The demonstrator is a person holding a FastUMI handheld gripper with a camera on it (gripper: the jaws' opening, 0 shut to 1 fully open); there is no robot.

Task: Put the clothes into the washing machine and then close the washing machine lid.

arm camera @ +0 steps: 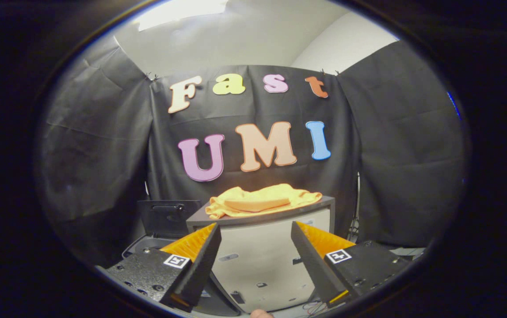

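Atop boxy pale cabinet: crumpled yellow clothes | gripper jaws spread wide, empty

clothes on box, washing machine left

The cloth is yellow with an orange fold in its middle. It lies on a box with a dark grey top and a cream front. At 9 o'clock from the box, the washer lid is black. The open tongs carry black-and-white square markers.
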